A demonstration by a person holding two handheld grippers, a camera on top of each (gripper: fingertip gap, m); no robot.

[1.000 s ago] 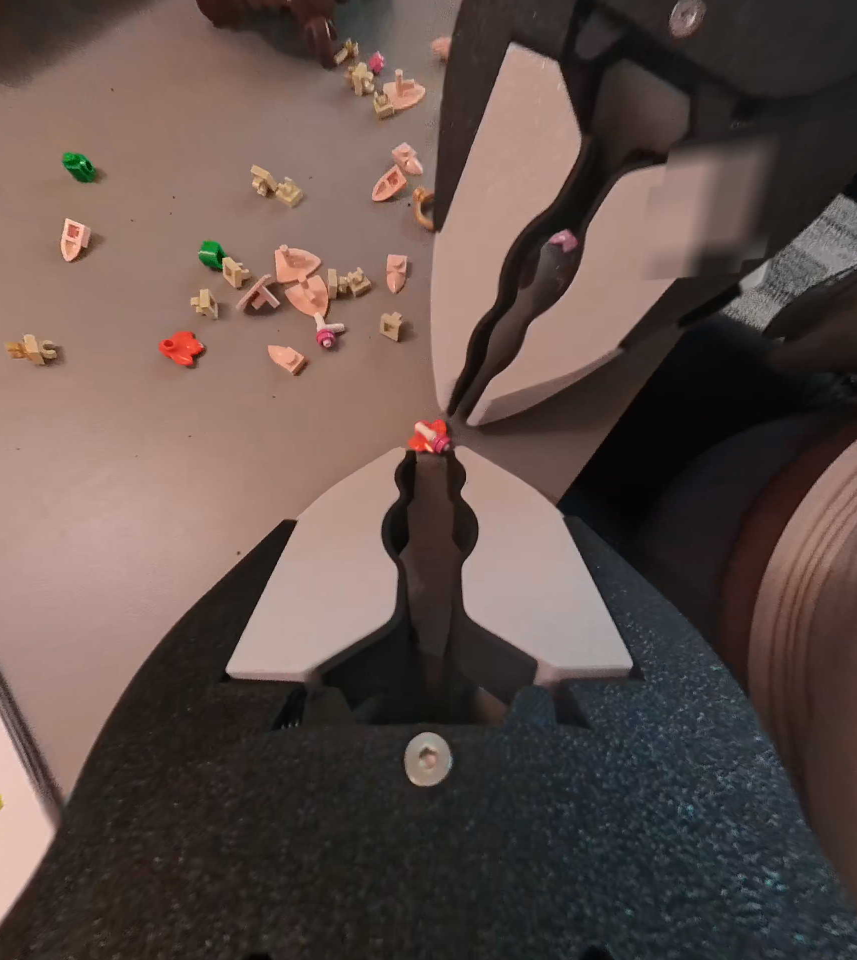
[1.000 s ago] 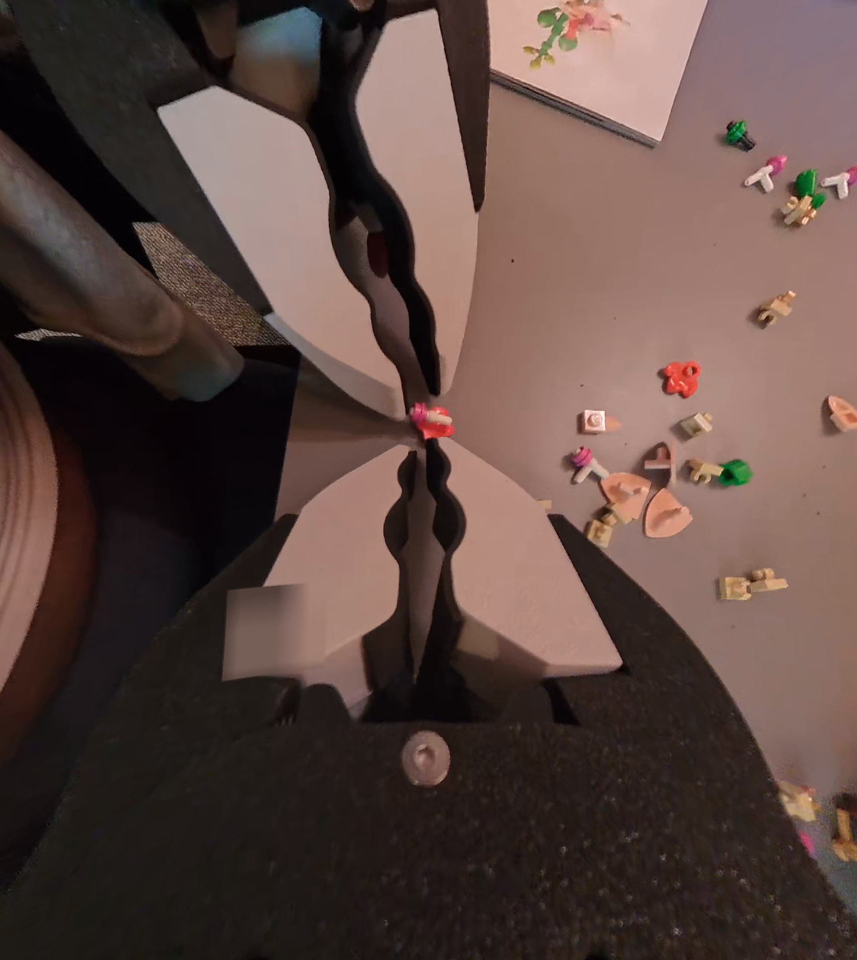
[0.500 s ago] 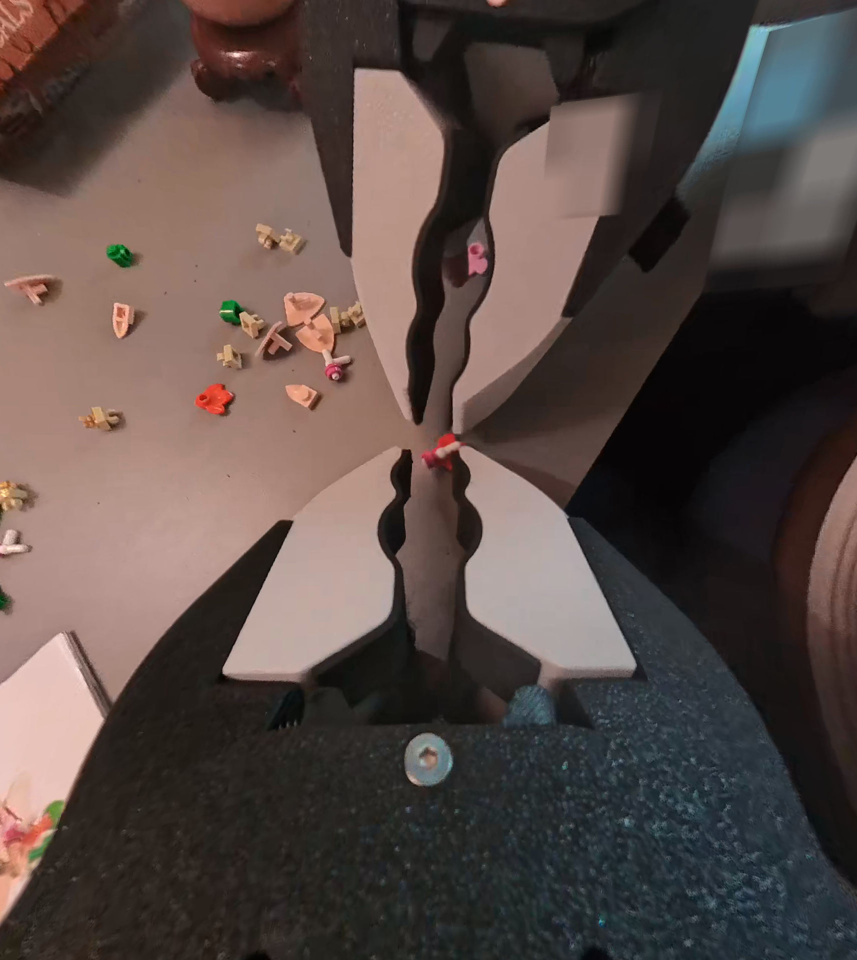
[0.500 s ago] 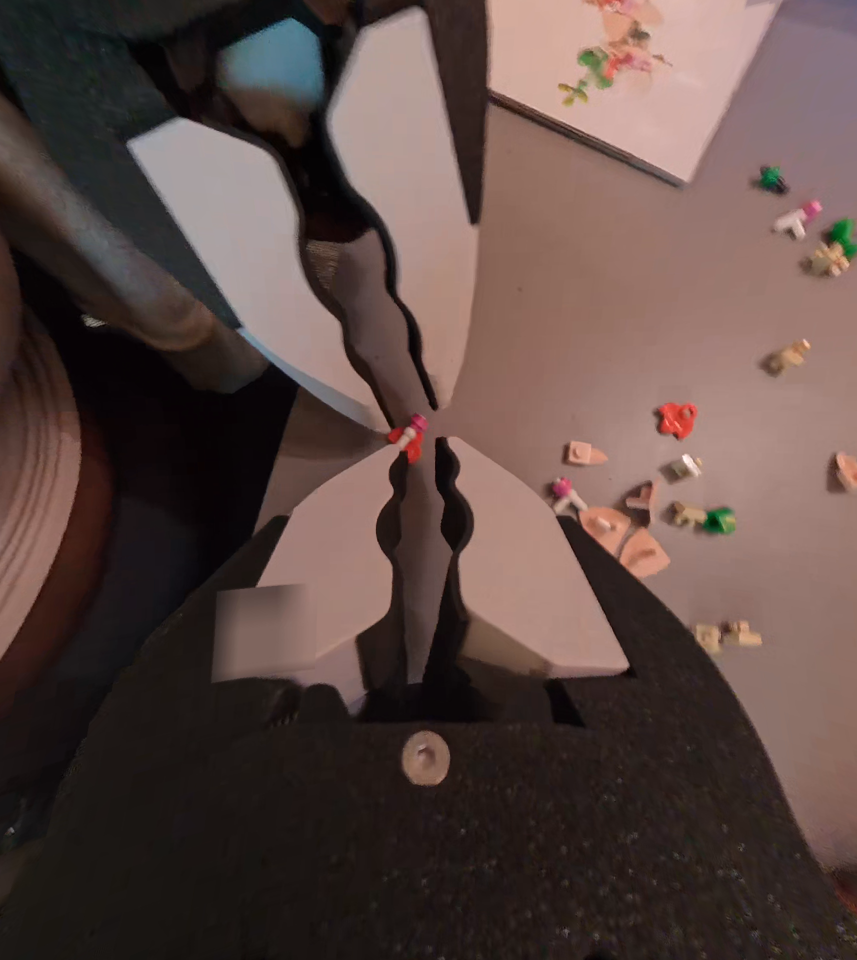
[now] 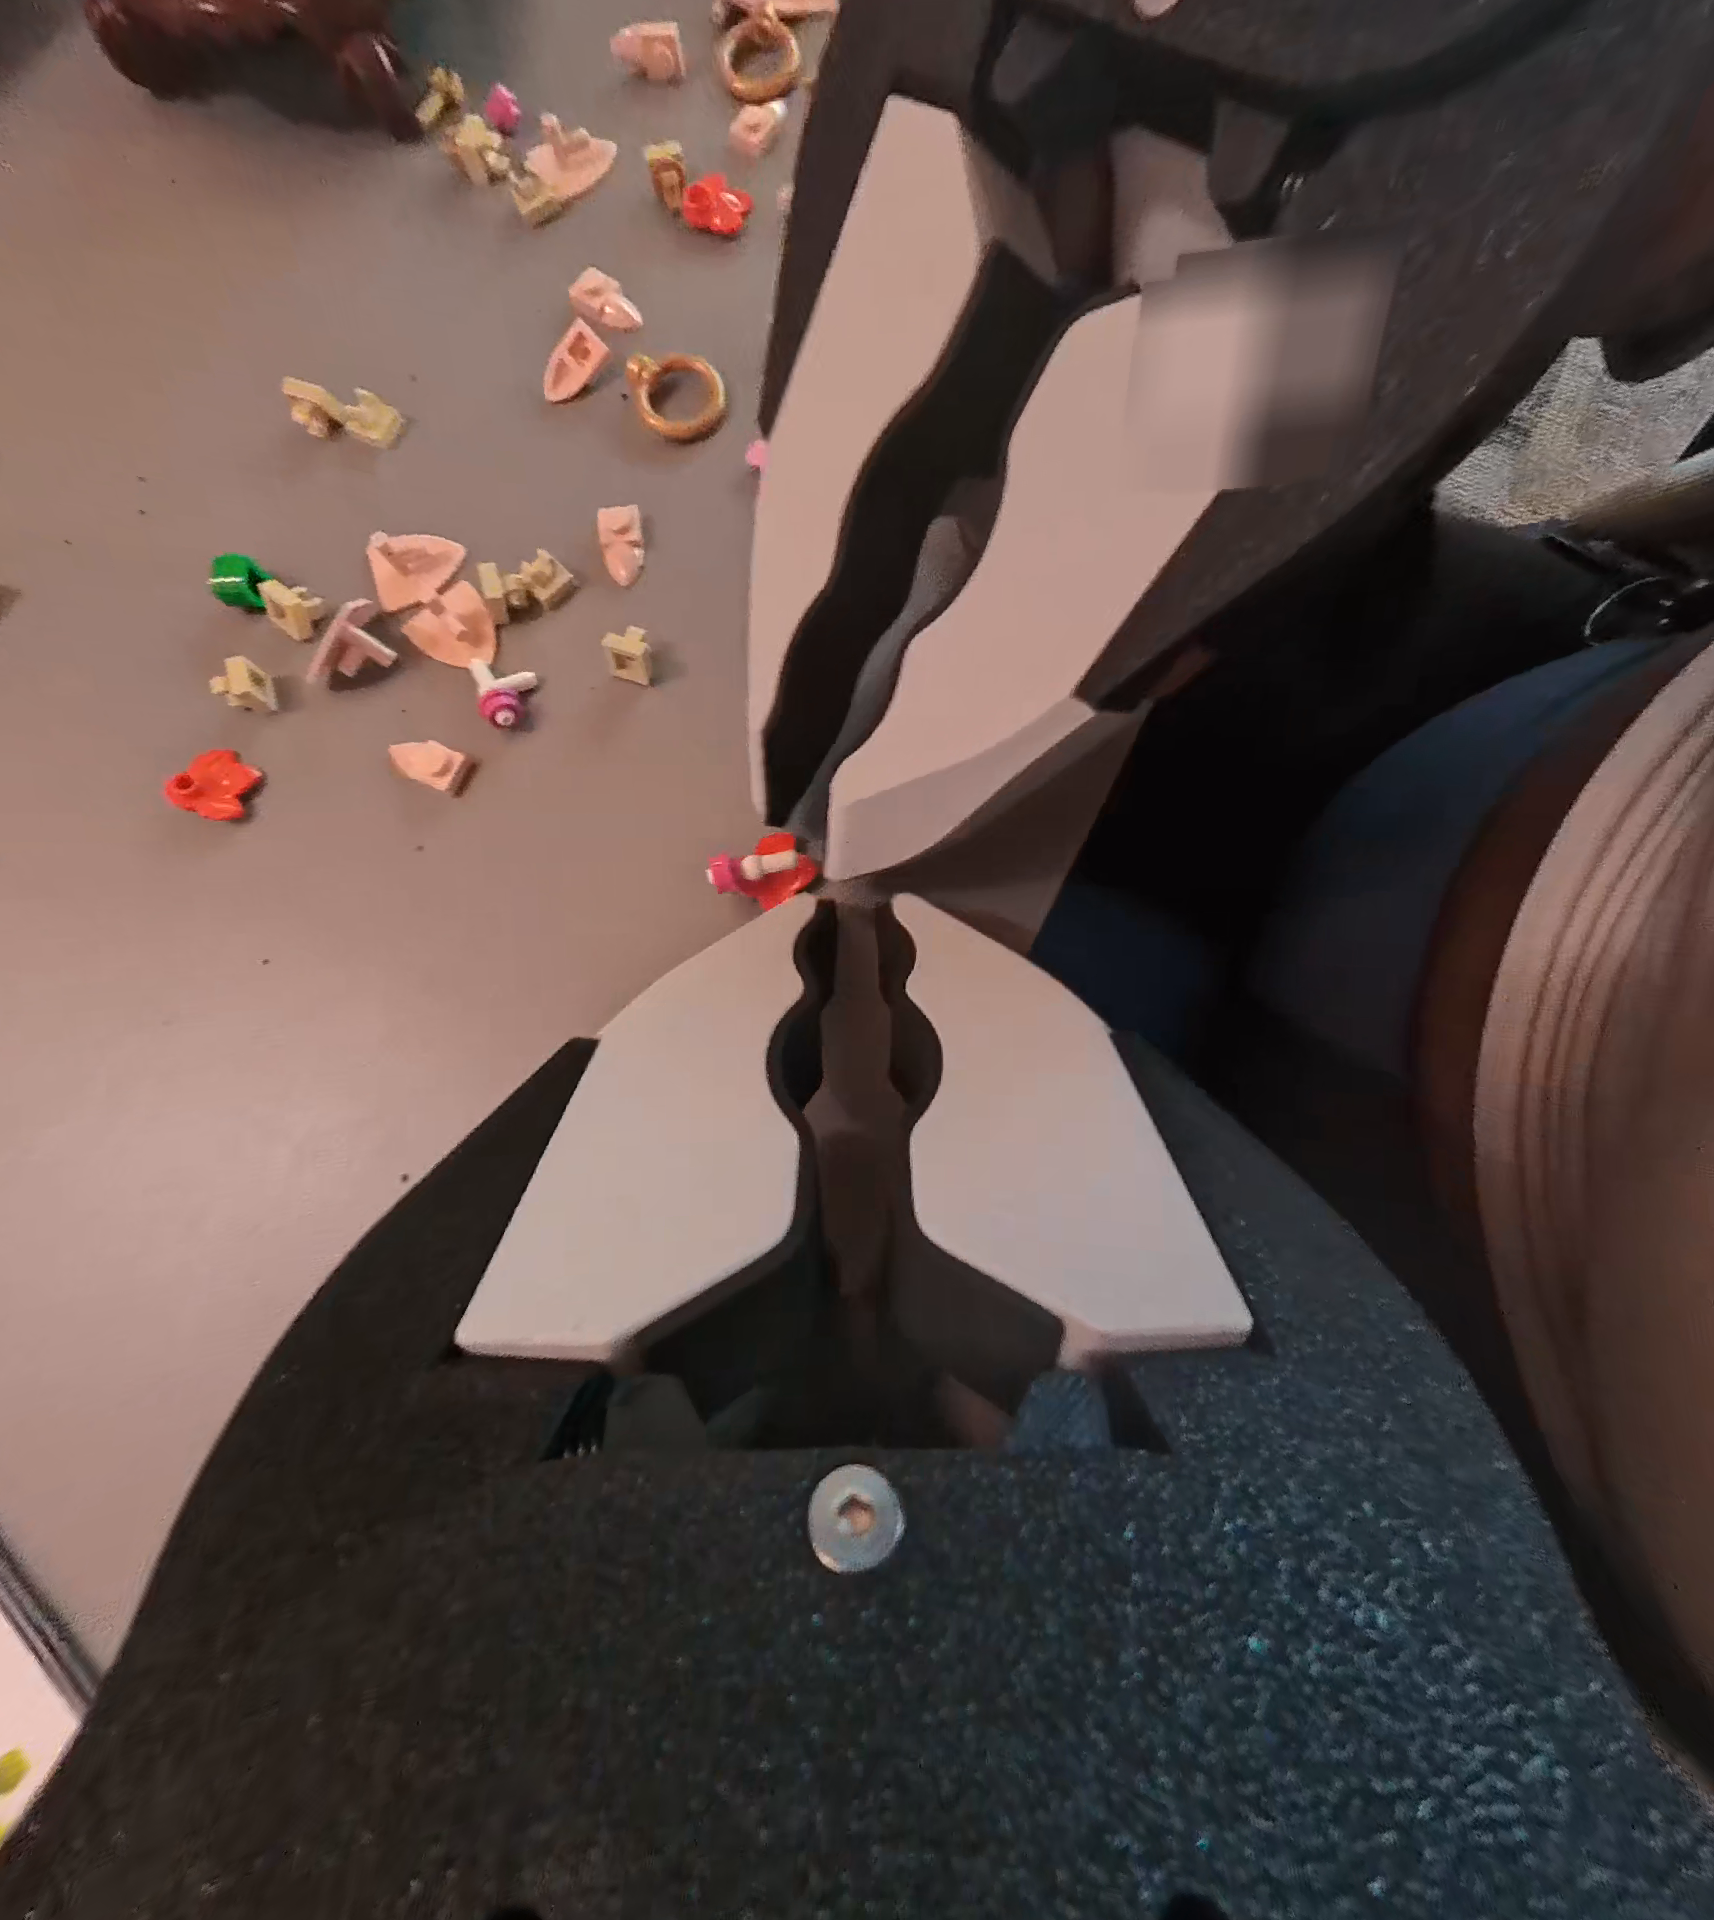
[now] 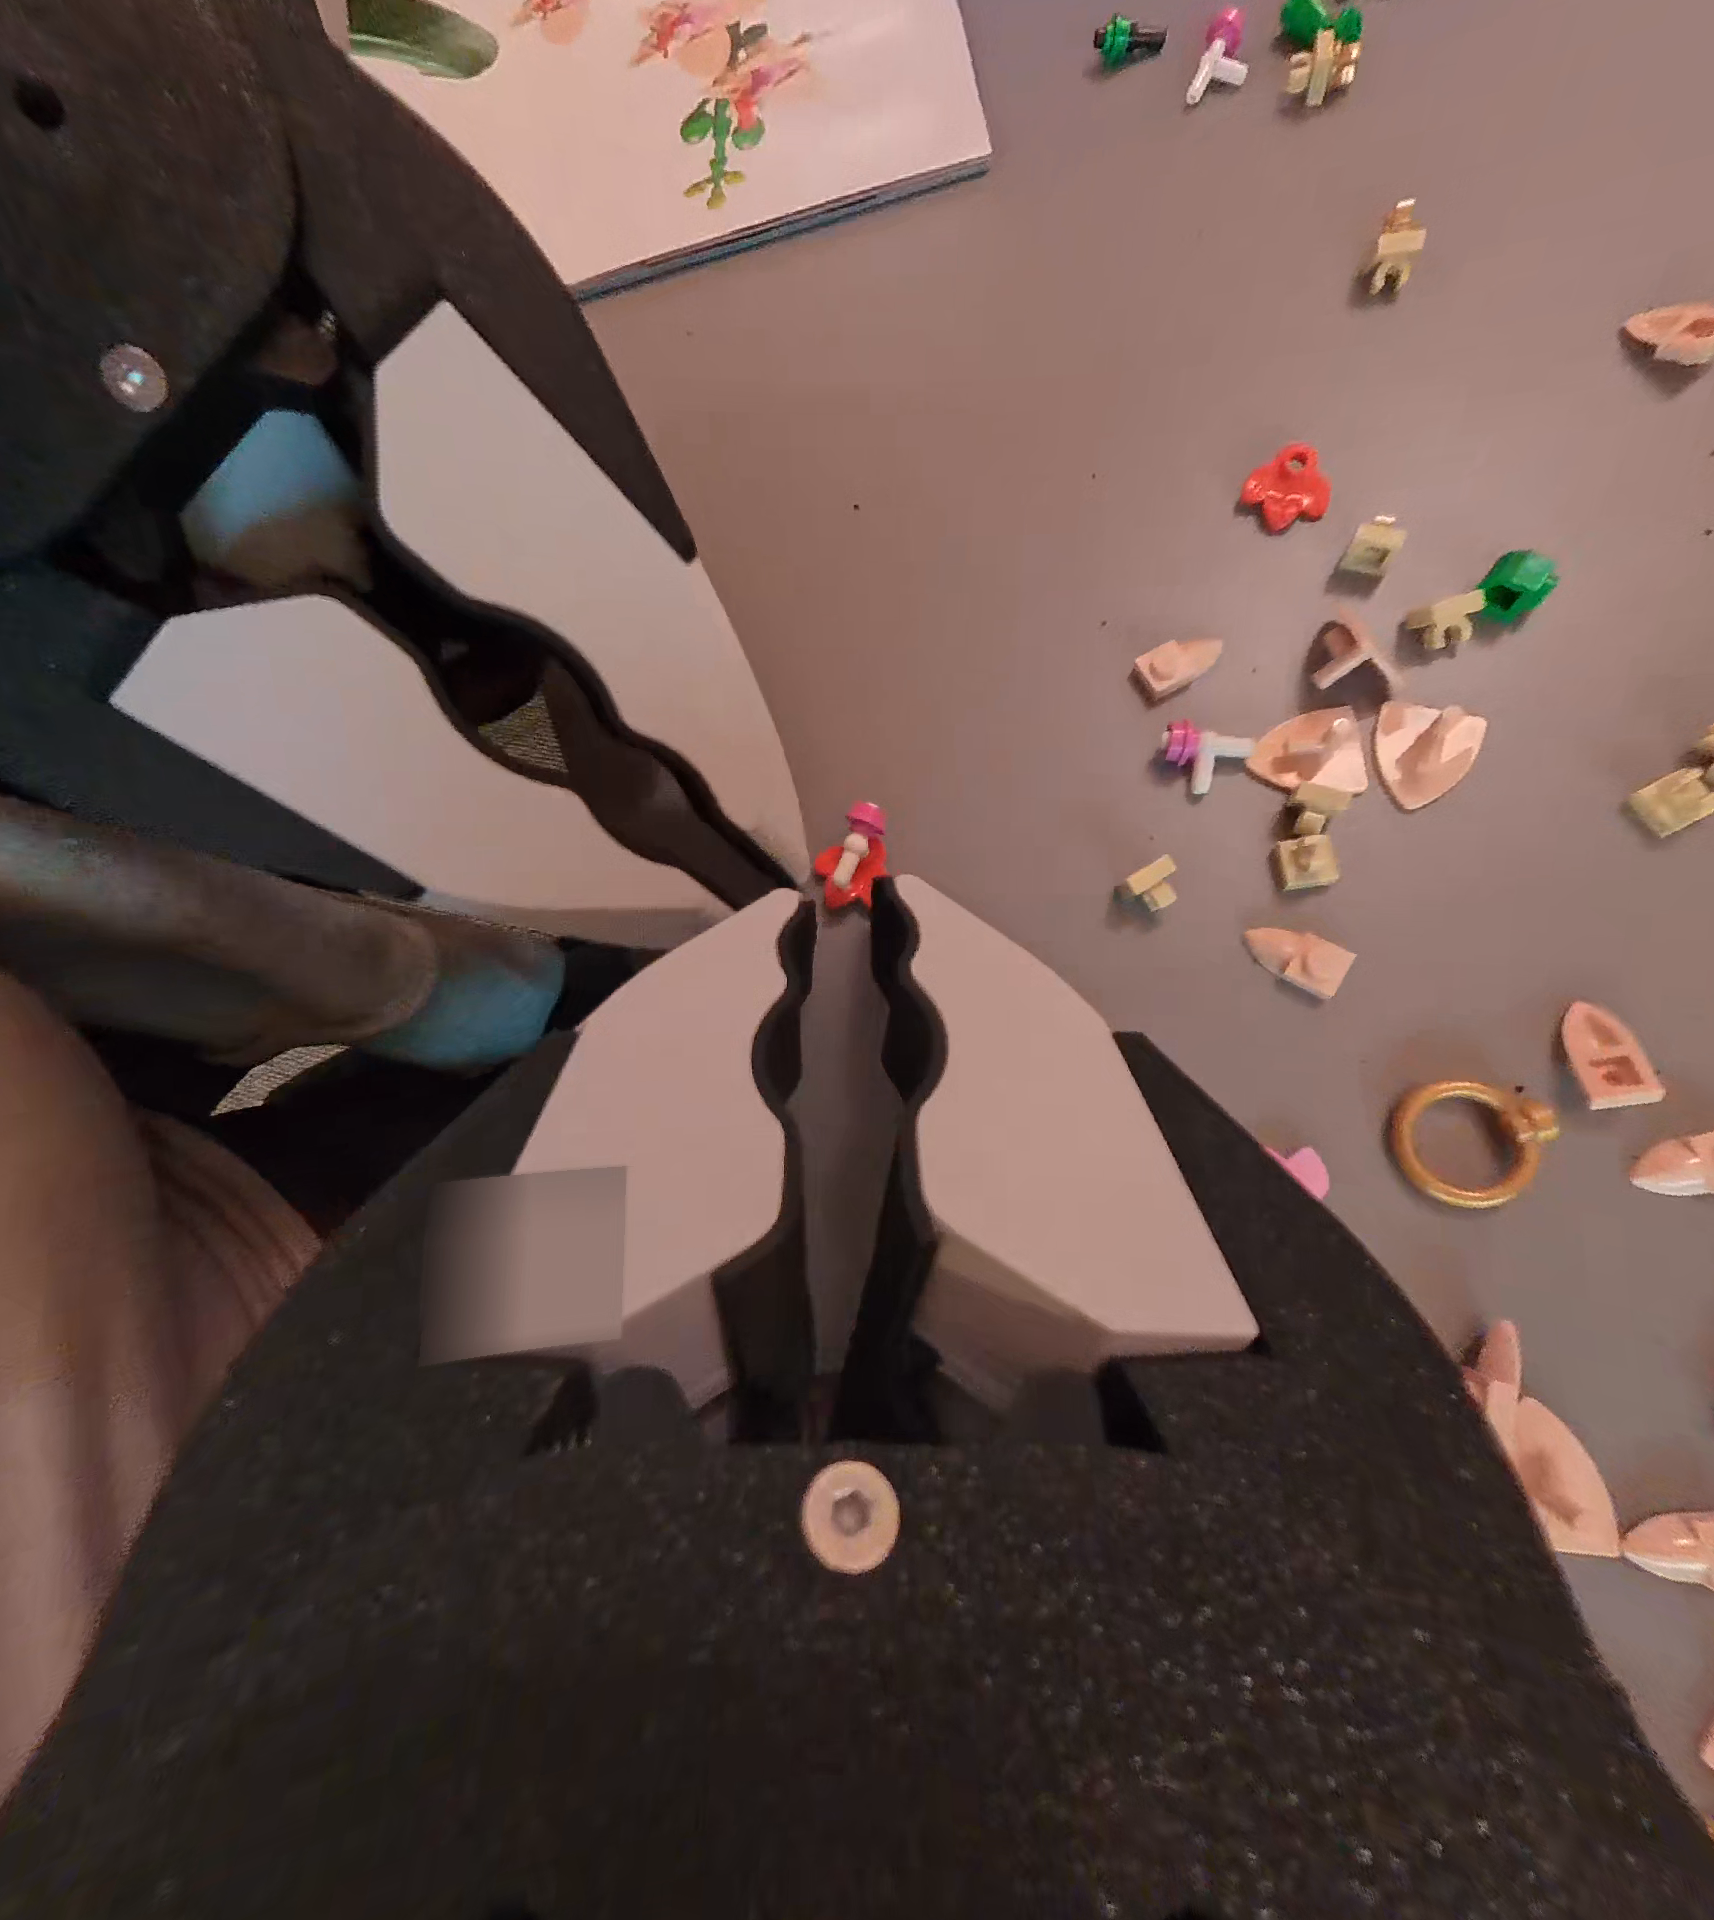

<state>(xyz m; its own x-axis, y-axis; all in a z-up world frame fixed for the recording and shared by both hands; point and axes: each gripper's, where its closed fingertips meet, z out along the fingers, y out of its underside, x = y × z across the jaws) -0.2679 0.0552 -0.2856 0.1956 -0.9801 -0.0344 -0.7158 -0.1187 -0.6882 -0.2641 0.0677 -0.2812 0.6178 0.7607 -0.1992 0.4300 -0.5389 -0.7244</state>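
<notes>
A tiny red flower piece with a white stem and pink tip [image 6: 848,868] sits between the fingertips of my right gripper [image 6: 845,899], which is shut on it above the grey table [image 6: 988,468]. My left gripper [image 6: 791,883] comes in from the upper left, looks shut, and its tips touch the piece's edge. In the left wrist view the piece [image 5: 775,873] lies just up-left of my left gripper [image 5: 848,914] and right under the tips of the right gripper [image 5: 803,826].
Several loose small pieces lie on the table: peach petals [image 6: 1424,748], a red flower [image 6: 1284,488], a green piece [image 6: 1513,587], a gold ring [image 6: 1461,1143]. A picture booklet [image 6: 687,125] lies at the far side. A person's clothed lap [image 5: 1611,1143] is beside the table edge. Less than 4 cm separates the two grippers' tips.
Both grippers have swung round with their tips together. The red piece, held at the left gripper's tips before, now sits between the right gripper's tips.
</notes>
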